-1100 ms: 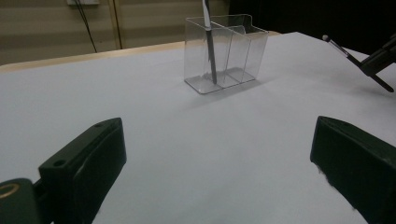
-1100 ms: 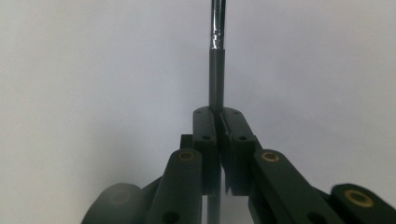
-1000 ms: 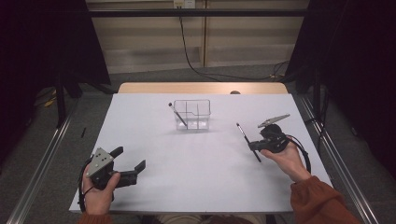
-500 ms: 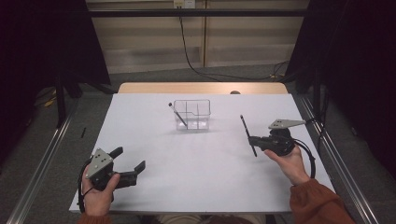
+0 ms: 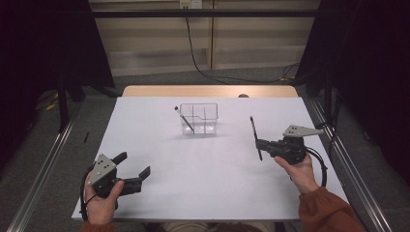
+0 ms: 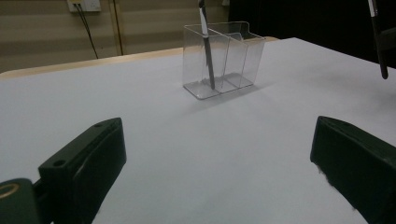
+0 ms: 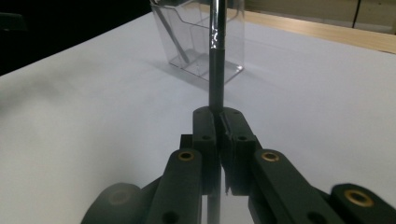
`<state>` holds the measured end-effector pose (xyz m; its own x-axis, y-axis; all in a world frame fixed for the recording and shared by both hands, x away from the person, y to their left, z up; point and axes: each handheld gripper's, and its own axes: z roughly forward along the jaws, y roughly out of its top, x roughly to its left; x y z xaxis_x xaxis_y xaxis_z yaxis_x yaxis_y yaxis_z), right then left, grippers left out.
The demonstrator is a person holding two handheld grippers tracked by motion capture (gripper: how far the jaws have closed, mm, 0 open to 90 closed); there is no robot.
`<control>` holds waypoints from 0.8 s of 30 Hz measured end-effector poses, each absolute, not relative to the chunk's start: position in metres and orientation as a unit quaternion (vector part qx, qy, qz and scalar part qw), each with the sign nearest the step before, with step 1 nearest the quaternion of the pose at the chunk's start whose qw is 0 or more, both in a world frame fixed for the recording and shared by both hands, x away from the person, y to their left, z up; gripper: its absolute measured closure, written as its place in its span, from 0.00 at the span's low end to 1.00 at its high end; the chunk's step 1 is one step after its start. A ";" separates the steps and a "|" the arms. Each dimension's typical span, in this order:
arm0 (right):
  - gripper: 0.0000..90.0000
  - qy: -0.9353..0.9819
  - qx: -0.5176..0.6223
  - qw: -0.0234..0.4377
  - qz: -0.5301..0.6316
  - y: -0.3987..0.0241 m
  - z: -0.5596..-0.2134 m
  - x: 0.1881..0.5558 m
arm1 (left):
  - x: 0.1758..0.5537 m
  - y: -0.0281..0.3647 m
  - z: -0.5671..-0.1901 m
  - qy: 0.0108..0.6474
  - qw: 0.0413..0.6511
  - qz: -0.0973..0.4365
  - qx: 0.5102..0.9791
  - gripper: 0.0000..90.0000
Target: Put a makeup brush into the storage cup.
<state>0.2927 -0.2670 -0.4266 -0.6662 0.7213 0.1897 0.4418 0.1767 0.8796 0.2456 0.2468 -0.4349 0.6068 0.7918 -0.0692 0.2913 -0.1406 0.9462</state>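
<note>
1. We see lots of bare white table [image 5: 212, 164] between our two hands.
2. One clear box [image 5: 199, 119] stands near the far edge, with a pen [image 5: 184, 119] leaning inside its left part.
3. Its other parts are open from above.
4. Bare table lies around the box.

Worktop [image 5: 208, 179]: white sheet over a pale wooden top, wood showing as a strip along the far edge [image 5: 208, 91]. Grey floor [image 5: 43, 145] on both sides, dim. Metal rails [image 5: 43, 166] along the floor left and right of the worktop. Back wall [image 5: 145, 43] of light horizontal panels, with a white socket plate [image 5: 189, 4] at the top and a black cable [image 5: 193, 53] hanging down to the floor. Dark curtains [image 5: 43, 43] flanking either side. Light falling chiefly on the worktop.
</note>
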 end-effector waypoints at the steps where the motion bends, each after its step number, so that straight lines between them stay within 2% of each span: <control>1: 0.95 0.754 0.382 0.135 0.516 -0.266 -0.426 0.292 | 0.245 0.246 -0.435 0.377 0.537 0.232 0.718 0.04; 24: 0.95 0.764 0.338 0.107 0.540 -0.238 -0.419 0.283 | 0.244 0.228 -0.428 0.354 0.549 0.229 0.722 0.03</control>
